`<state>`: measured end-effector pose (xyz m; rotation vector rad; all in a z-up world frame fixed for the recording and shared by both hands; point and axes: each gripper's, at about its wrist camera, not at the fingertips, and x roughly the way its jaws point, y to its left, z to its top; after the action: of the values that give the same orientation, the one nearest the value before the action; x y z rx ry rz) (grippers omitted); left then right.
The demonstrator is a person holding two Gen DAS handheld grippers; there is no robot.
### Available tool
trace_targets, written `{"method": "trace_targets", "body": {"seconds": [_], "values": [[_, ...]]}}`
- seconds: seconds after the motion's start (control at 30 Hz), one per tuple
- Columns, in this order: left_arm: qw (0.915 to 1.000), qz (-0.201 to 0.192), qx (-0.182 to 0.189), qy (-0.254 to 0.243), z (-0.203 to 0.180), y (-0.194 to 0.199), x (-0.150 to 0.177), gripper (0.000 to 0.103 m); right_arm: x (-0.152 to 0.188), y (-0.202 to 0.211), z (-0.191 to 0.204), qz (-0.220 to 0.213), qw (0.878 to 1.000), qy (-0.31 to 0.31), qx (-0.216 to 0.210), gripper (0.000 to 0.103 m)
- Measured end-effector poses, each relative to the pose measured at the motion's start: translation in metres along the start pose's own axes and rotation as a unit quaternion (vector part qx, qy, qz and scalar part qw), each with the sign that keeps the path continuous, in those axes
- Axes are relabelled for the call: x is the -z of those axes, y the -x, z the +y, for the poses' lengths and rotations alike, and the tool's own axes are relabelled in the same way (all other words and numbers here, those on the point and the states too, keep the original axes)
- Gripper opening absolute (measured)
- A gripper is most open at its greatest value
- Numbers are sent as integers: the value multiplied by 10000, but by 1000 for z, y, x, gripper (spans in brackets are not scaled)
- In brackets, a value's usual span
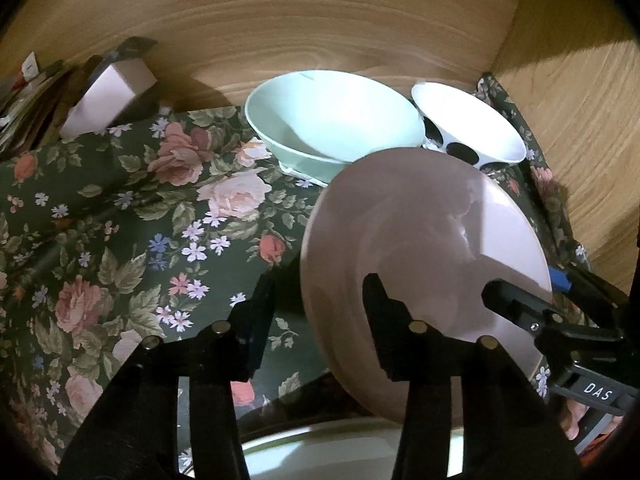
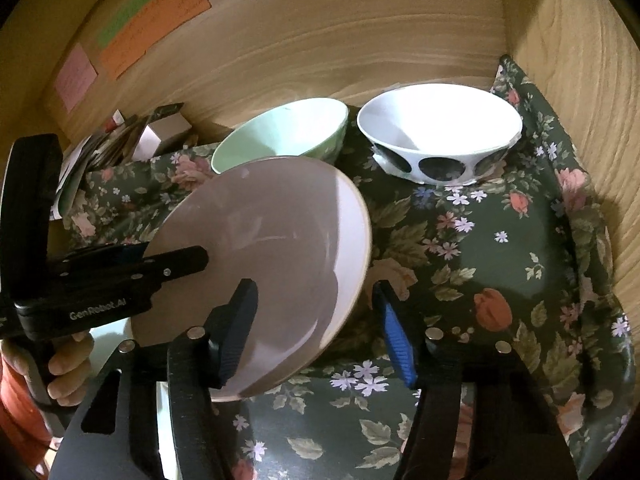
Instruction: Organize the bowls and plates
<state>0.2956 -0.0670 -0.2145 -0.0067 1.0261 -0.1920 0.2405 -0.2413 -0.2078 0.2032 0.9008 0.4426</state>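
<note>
At the near edge, part of a pale plate (image 1: 320,444) was seen below the tools. Just above it, a pink plate (image 1: 424,248) was held tilted over the floral cloth (image 1: 120,220) on the desk. Its left rim was set between the fingers of the left tool (image 1: 320,284) and its right rim between those of the right tool (image 2: 316,286). One finger of each tool was laid over the plate's face and the other was placed under the rim. Whether the pads were pressed on the plate could not be told for either tool. The left tool's handle was wrapped by a hand (image 2: 68,368). Farther back, a green bowl (image 1: 332,120) was stood upright on the cloth, with a spotted bowl (image 1: 468,128) to its right, both near the wooden wall (image 1: 320,28). At the far left, a box (image 1: 112,96) was set against that wall.
</note>
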Motion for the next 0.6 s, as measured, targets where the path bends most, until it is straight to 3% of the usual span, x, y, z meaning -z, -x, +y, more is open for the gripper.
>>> {"method": "trace_targets", "body": {"seconds": [0.33,0.6], "values": [[9998,134,158,-12,-4,-9,2,23,0,-6,-3,125,9998,-79,-102,30],[9999,53,90,-87,-11,-10,3,21,0,-6,-4,110,9998,-103,-96,27]]}}
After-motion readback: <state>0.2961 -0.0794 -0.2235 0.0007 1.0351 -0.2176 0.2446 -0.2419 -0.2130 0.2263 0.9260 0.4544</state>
